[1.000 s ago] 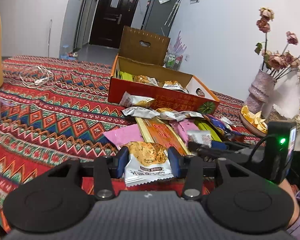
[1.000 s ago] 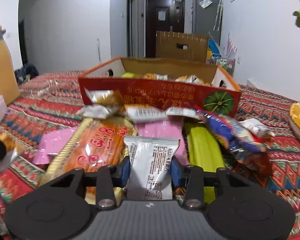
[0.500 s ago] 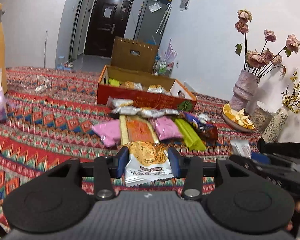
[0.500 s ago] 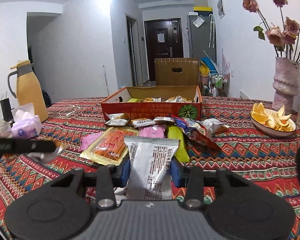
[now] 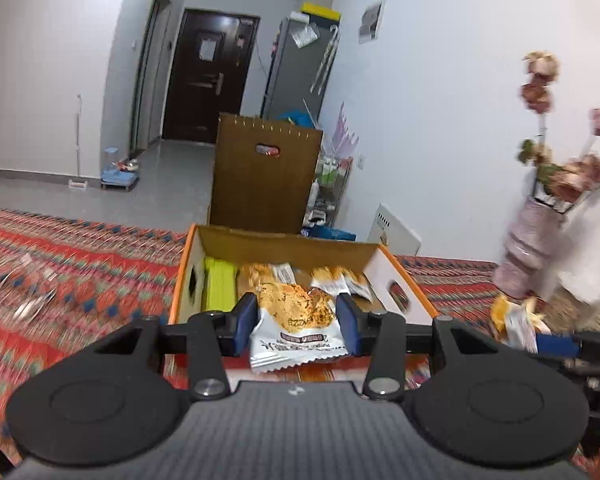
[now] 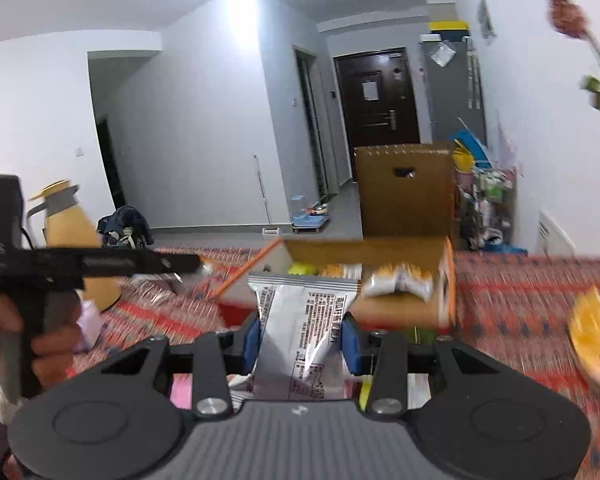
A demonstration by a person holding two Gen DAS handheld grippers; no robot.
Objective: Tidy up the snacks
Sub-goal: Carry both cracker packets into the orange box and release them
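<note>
The left gripper (image 5: 296, 322) is seen with its jaws clamped on a white foil snack packet printed with a golden biscuit (image 5: 296, 330), held by its two sides so that its long axis runs forward along the fingers. Straight ahead of and below those jaws lies the open orange-and-white cardboard box (image 5: 396, 280) on the desk covered with a red patterned cloth (image 5: 80, 272); a yellow-green packet (image 5: 219, 282) and several orange-and-white packets (image 5: 336, 276) are already inside it.

The right gripper (image 6: 300, 340) is closed on a silver foil packet with black printed text (image 6: 306, 328), standing upright between the blue pads. In its view the same box (image 6: 446, 280) is ahead and slightly to the right, blurred.

The left packet appears to be the nearer to the box opening, directly over the near wall, so a release from that side is judged to come first. A short forward carry is probably needed so the packet clears the near wall.

The left hand (image 6: 28, 320) is seen on its handle in the right view.
</note>
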